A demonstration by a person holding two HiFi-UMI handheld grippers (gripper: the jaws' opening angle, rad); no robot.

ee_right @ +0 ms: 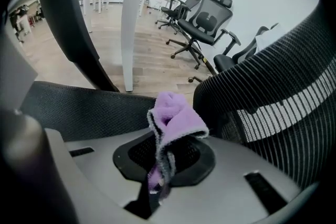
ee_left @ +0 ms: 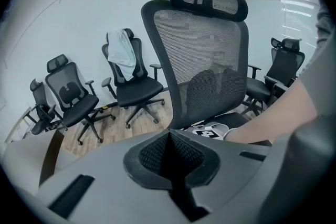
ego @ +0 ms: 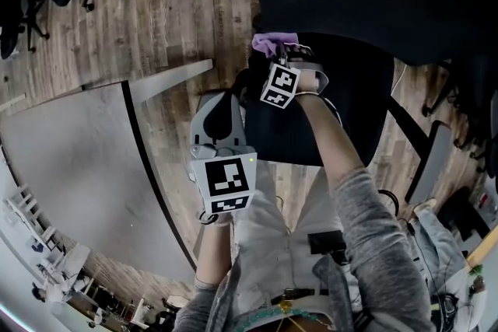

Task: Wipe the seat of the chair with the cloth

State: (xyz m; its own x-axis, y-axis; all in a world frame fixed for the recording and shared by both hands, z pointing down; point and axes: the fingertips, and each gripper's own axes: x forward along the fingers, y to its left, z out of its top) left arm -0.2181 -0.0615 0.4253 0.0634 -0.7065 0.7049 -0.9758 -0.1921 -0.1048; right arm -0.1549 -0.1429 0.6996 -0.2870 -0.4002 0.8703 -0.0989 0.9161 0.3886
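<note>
Wiping looks under way, though no mark on the fabric shows which parts are done. At the far left of the head view lies the grey desk [ego: 70, 159], with plank floor [ego: 167, 19] beyond it. Next come the left tongs [ego: 223, 111], held off the near left corner of the chair [ee_left: 202, 55]. Their own view shows the jaws pressed together with nothing between them, aimed at the mesh backrest [ee_left: 210, 39]; they take no part in the work. Further right, the right tongs [ego: 281, 54] reach over the black seat [ego: 354, 101], jaws closed tight on the purple cloth [ego: 274, 42]. The cloth sticks up from them in a bunched fold [ee_right: 173, 118], at the back of the seat just before the backrest. I judge most of the seat, the middle and the front, may yet need passes.
</note>
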